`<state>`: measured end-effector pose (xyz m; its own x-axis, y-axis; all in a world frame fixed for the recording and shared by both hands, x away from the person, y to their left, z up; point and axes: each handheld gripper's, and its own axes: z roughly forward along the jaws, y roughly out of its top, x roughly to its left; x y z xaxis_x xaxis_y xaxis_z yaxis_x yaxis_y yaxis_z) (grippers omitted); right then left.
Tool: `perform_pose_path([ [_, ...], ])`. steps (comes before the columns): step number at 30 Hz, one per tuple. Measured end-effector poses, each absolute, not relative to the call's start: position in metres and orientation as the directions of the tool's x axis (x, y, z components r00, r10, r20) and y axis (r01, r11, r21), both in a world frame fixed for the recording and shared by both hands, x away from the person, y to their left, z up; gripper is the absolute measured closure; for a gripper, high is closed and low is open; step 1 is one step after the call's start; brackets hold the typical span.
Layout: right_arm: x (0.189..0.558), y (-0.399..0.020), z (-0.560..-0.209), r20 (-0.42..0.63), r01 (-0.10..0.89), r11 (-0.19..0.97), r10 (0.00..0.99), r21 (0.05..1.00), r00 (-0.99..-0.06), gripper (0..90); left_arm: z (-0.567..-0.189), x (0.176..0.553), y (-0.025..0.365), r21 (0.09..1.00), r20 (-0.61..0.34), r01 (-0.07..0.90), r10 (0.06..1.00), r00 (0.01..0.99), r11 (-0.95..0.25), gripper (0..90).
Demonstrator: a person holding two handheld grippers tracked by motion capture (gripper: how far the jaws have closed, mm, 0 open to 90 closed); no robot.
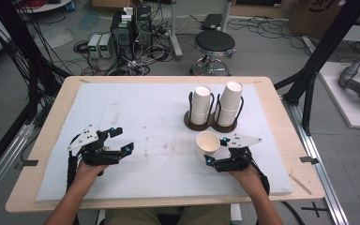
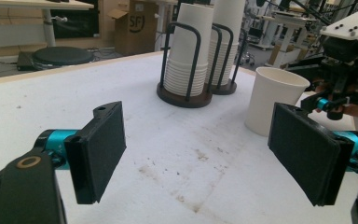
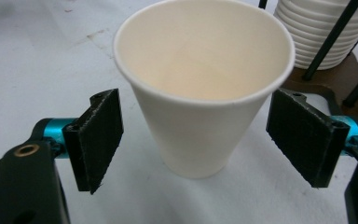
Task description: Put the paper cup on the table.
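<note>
The empty white paper cup (image 3: 200,93), light and crushable, stands between the right claw's (image 3: 193,140) spread pads; grip mid-wall gently.

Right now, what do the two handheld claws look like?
Both the left claw and the right claw are black with turquoise joints, flat black ribbed pads, and a pale three-cornered plate on top. A black cable trails along the bare forearm.

White paper cup (image 3: 200,93) upright on the white table surface (image 3: 37,60), between the right gripper (image 3: 205,144) pads — both black pads (image 3: 98,140) clear of its sides, jaws wide, stacked cups (image 3: 321,28) in a dark wire holder (image 3: 328,39) behind at upper right
</note>
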<state>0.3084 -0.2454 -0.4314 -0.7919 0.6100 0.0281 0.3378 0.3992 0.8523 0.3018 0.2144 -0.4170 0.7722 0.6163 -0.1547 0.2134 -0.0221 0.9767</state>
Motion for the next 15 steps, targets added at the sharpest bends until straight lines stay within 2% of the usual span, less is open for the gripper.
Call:
perform_pose_path([
  [8,0.290,-0.270,-0.423,0.043,0.347,0.340,0.658,0.874,-0.752,19.5,-0.415,0.304,0.215,0.978,-0.160,0.207,0.617,0.771,-0.005,18.9],
  [15,0.282,-0.302,-0.409,0.037,0.327,0.240,0.752,0.914,-0.658,19.5,-0.412,0.305,0.215,0.979,-0.171,0.200,0.618,0.767,0.023,18.6],
])
